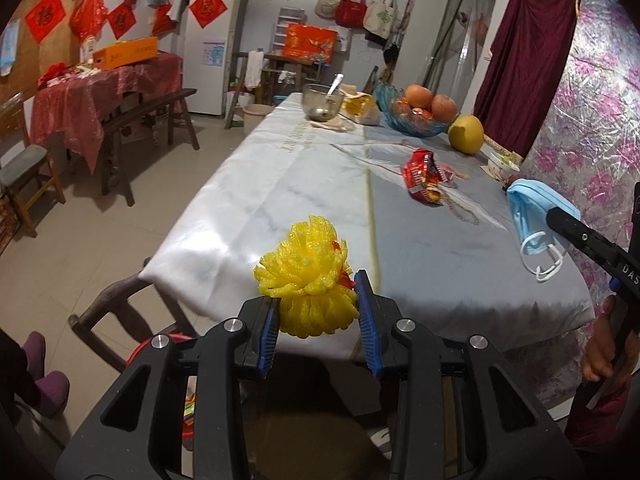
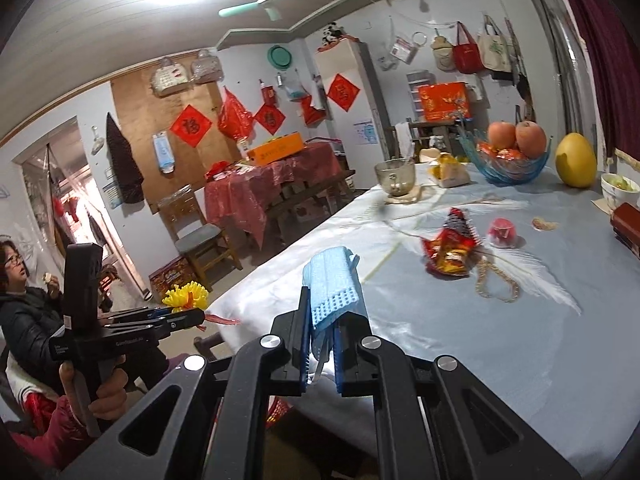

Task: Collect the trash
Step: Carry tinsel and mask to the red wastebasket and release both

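Left gripper (image 1: 316, 312) at 6 o'clock, pinching yellow foam net (image 1: 306, 276) above table (image 1: 280, 184) edge. Red snack wrapper (image 1: 426, 176) on cloth, 1 o'clock. Right gripper (image 2: 322, 344) at 3 o'clock, clamped on blue face mask (image 1: 536, 216), off table.

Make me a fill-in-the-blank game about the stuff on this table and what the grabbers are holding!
1. The left gripper holds a foam fruit net coloured ____.
2. The right gripper has its jaws shut on a blue ____.
3. The apples sit in a glass bowl coloured ____.
4. The crumpled snack wrapper on the table is mostly ____.

Missing words: yellow; face mask; blue; red
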Motion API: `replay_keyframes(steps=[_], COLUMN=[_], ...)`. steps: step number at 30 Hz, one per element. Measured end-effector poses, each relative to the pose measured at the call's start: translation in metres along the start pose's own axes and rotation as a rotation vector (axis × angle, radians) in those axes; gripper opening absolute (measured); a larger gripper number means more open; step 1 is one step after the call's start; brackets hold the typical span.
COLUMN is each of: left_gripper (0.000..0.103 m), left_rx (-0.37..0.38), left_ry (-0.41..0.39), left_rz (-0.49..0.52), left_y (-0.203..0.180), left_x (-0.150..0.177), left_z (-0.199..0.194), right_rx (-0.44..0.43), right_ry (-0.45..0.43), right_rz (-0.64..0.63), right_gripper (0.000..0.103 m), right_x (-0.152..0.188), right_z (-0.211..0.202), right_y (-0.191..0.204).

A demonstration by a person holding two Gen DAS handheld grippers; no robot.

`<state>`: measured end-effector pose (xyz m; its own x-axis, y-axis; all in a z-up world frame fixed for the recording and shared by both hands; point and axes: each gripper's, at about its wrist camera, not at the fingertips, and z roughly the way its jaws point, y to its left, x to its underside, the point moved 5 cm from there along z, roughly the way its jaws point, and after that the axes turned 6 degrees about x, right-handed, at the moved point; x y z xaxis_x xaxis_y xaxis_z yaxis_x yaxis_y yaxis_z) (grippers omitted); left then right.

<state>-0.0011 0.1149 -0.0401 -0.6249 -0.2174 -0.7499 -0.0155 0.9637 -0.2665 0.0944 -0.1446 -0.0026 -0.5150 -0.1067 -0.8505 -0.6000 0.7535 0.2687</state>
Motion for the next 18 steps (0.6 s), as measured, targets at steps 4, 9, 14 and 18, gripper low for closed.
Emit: replay_keyframes(steps=[4,9,14,18], left_gripper=[0.036,0.036,0.036,0.036], left_rx=[-0.033,-0.085,-0.139,-0.156], left_ry=[-0.007,0.009,0.043,0.077], left_rz=[-0.028,-0.07,-0.114,-0.161], left_y=[0.023,0.062,0.103,0.135], left_x=[0.016,0.042,0.068,0.084], left_z=[-0.016,-0.031,-0.034,-0.025], right_rx=[-0.026,-0.065,-0.105,-0.143], right_ry=[0.02,0.059,0.098,0.145], right_rz=[-0.025,-0.065,-0.112,-0.141], right_gripper=[0.01,0.01,0.01,0.01], right_x=[0.006,0.013,0.019,0.029], right_z=[0.001,0.009,0.018,0.028], right_y=[0.024,0.06,0.098,0.126])
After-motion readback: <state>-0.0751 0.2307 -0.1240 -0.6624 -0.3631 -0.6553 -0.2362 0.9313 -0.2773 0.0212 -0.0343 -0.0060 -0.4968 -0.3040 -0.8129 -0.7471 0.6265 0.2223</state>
